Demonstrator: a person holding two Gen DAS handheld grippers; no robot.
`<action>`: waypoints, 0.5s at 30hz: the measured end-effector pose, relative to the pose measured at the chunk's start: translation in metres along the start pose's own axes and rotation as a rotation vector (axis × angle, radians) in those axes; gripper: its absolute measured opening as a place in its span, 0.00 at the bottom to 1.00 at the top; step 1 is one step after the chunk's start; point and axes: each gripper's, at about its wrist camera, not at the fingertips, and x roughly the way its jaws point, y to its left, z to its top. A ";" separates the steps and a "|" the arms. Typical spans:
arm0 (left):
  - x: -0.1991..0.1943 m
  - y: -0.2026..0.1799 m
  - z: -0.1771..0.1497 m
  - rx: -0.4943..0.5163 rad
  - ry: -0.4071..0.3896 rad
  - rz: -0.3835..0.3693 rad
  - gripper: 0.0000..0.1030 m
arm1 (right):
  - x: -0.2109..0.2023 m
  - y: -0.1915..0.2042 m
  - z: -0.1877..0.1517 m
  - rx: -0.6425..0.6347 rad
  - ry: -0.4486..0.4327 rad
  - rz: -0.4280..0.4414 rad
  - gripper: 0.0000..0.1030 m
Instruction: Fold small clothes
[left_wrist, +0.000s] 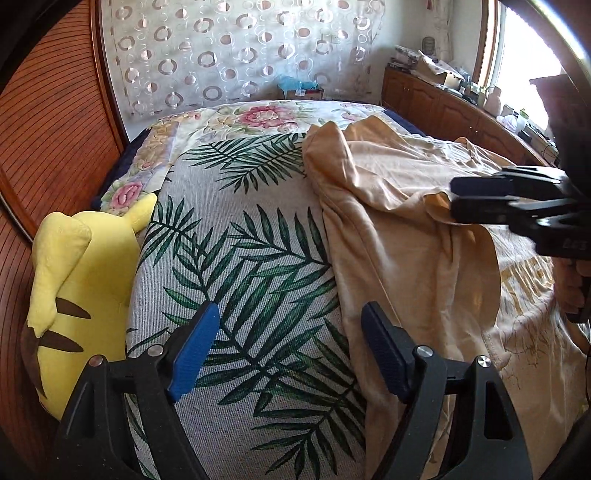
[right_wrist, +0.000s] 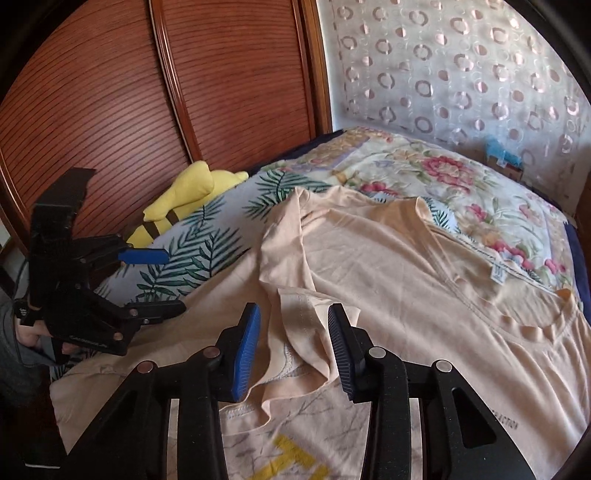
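Note:
A peach T-shirt (left_wrist: 406, 221) (right_wrist: 388, 251) lies spread and creased on the bed, print side partly showing near me. My right gripper (right_wrist: 294, 310) (left_wrist: 453, 198) is shut on a raised fold of its hem or sleeve, and the cloth is bunched between the blue pads. My left gripper (left_wrist: 291, 310) (right_wrist: 175, 280) stands open and holds nothing. It hangs low over the leaf-print blanket (left_wrist: 240, 221), just left of the shirt's edge. Its right finger (left_wrist: 384, 350) sits at that edge.
A yellow plush toy (left_wrist: 81, 266) (right_wrist: 192, 192) lies against the wooden wardrobe doors (right_wrist: 110, 92) at the bed's left side. A floral quilt (left_wrist: 258, 114) covers the far end. A cluttered wooden cabinet (left_wrist: 443, 107) runs along the right under a window.

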 end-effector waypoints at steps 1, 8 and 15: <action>0.000 0.000 0.000 0.000 0.000 0.001 0.79 | 0.006 -0.001 0.002 0.002 0.012 -0.008 0.36; 0.002 0.001 -0.001 -0.007 0.003 0.005 0.82 | 0.022 -0.008 0.007 0.017 0.030 -0.019 0.06; 0.002 0.001 -0.001 -0.006 0.003 0.005 0.82 | -0.020 -0.018 -0.003 0.072 -0.075 -0.074 0.04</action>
